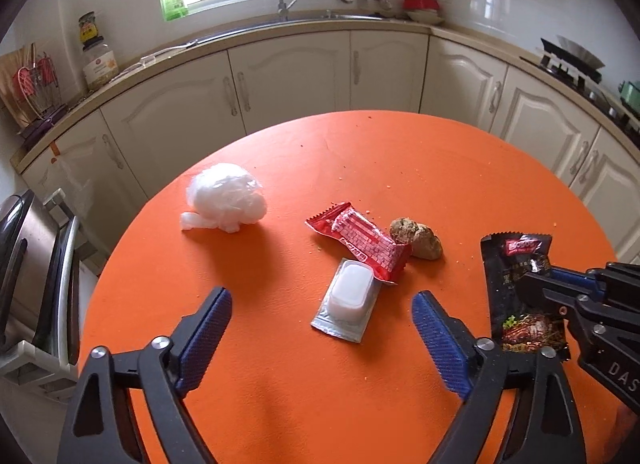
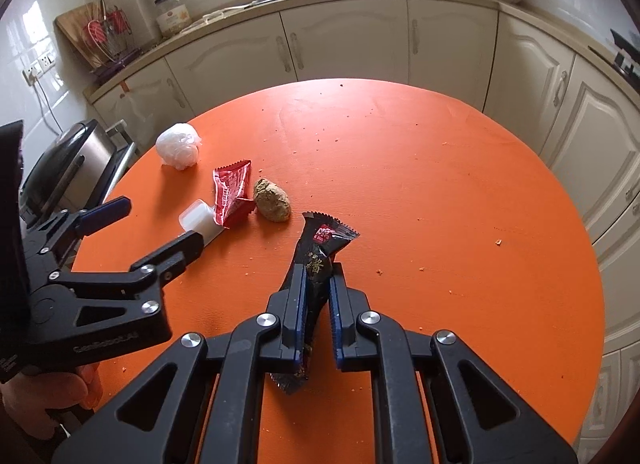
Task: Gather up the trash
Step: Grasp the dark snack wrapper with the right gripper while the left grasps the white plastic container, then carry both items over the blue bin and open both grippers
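On the round orange table [image 1: 280, 376] lie a crumpled white plastic ball [image 1: 224, 196], a red wrapper [image 1: 360, 240], a brown food lump [image 1: 416, 238] and a small white sealed cup [image 1: 348, 298]. My left gripper [image 1: 322, 298] is open just above the table, and the cup sits between its blue fingertips without touching them. My right gripper [image 2: 318, 270] is shut on a black snack packet [image 2: 320, 248], which stands up between the pads. In the right wrist view the left gripper [image 2: 156, 224] reaches in from the left towards the cup [image 2: 196, 218] and the red wrapper [image 2: 232, 188].
Crumbs dot the table [image 2: 440, 184]. Cream kitchen cabinets [image 1: 288, 76] with a sink counter curve behind it. A steel appliance [image 1: 28, 264] stands close to the table's left edge. A hob with a pan [image 1: 576, 60] is at the far right.
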Action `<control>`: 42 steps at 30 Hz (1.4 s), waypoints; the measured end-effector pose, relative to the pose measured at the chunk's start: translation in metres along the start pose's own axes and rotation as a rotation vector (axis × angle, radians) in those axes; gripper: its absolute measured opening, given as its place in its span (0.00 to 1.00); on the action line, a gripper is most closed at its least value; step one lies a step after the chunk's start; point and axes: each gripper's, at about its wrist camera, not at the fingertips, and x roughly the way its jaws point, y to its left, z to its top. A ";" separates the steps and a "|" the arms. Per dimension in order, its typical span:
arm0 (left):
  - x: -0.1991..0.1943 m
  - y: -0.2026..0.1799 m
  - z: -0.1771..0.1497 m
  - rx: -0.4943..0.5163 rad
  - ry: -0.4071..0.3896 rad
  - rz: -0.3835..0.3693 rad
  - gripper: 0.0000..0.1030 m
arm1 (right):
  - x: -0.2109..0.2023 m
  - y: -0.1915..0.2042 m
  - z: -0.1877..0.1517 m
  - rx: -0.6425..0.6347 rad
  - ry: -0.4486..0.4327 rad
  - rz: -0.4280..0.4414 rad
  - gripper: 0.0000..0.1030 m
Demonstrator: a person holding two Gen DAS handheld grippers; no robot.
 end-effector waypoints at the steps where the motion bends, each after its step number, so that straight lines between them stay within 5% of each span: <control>1: 0.009 -0.001 0.003 0.001 0.019 -0.015 0.57 | -0.001 -0.001 0.000 0.004 -0.002 0.003 0.09; 4: 0.024 0.003 0.013 -0.023 0.042 -0.067 0.24 | -0.005 -0.004 -0.002 0.014 -0.009 0.007 0.09; 6: 0.025 0.008 0.018 -0.029 0.043 -0.082 0.19 | -0.008 -0.006 -0.003 0.020 -0.014 0.009 0.09; 23: -0.026 0.041 0.027 -0.108 -0.112 -0.109 0.16 | -0.073 -0.005 -0.023 0.020 -0.101 0.048 0.09; 35: -0.104 -0.035 -0.017 -0.021 -0.256 -0.200 0.16 | -0.172 -0.034 -0.042 0.042 -0.258 0.016 0.09; 42: -0.141 -0.102 -0.033 0.086 -0.286 -0.311 0.16 | -0.230 -0.088 -0.070 0.117 -0.335 -0.075 0.09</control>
